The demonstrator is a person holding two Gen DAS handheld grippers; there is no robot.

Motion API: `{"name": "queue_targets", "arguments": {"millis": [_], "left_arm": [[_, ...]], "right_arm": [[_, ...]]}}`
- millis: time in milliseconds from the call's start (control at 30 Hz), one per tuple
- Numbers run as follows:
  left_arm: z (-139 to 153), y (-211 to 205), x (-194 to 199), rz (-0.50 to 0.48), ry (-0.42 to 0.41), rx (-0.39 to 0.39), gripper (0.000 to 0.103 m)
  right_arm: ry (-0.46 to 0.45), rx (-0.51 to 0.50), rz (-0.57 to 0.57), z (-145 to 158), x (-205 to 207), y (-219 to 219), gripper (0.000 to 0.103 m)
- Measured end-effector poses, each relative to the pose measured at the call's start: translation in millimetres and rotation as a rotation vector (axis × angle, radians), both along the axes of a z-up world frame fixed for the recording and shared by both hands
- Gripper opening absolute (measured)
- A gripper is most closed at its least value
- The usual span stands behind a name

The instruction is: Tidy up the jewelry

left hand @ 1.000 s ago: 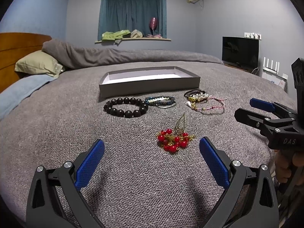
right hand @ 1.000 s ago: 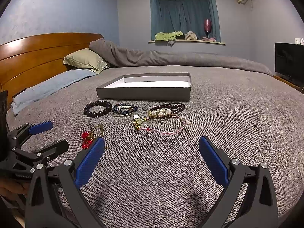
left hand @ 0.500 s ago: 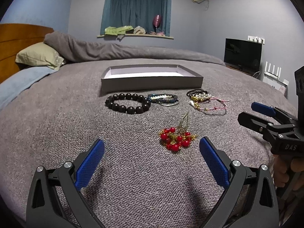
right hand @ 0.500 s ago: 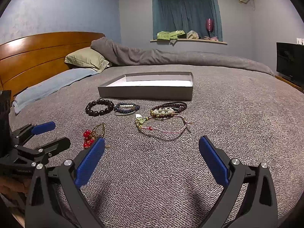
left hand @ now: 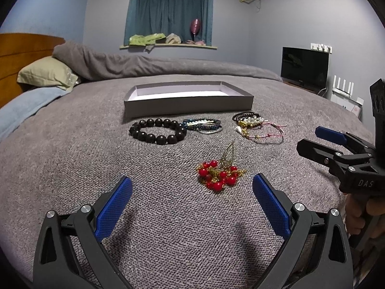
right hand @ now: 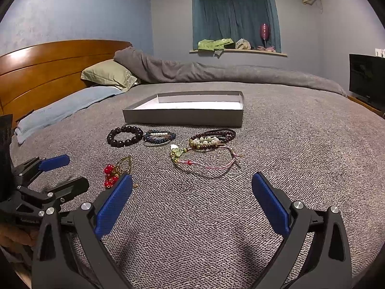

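Observation:
A grey shallow box point(left hand: 187, 103) with a white inside lies on the grey bedspread; it also shows in the right wrist view point(right hand: 185, 116). In front of it lie a dark bead bracelet point(left hand: 157, 130), a blue bead bracelet point(left hand: 202, 125), a pearl and dark bead cluster point(left hand: 249, 120) and a pink cord bracelet point(left hand: 267, 134). A red bead ornament with a gold leaf point(left hand: 220, 173) lies nearest my left gripper point(left hand: 192, 190), which is open and empty. My right gripper point(right hand: 192, 187) is open and empty, just short of the pink cord bracelet point(right hand: 209, 161).
Grey bedspread point(left hand: 72, 168) covers the bed. A rolled grey duvet point(left hand: 144, 62), a green pillow point(left hand: 48, 74) and a wooden headboard point(right hand: 48, 65) are at the far left. A TV point(left hand: 304, 66) stands at the right. A window ledge point(left hand: 168, 45) holds small items.
Both grippers have moved slightly forward and lower toward the jewelry. Both stay open. The jewelry has not moved.

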State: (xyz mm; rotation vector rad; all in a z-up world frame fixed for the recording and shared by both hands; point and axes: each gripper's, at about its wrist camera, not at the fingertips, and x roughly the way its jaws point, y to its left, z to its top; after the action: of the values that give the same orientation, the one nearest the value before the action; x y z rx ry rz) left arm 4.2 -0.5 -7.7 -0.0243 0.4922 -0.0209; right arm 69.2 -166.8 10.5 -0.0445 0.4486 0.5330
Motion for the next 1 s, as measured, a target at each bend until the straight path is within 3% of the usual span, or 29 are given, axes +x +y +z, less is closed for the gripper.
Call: {"name": "queue_targets", "arguments": {"millis": [600, 1000], "left_arm": [[-4, -2, 8, -0.005, 0.022, 0.03, 0.099], [0, -4, 21, -0.052, 0.023, -0.013, 0.099]], "right_arm": [[0.007, 0.0, 0.002, 0, 3, -1, 0.098], [0.012, 0.002, 0.0, 2, 6, -3, 0.098]]}}
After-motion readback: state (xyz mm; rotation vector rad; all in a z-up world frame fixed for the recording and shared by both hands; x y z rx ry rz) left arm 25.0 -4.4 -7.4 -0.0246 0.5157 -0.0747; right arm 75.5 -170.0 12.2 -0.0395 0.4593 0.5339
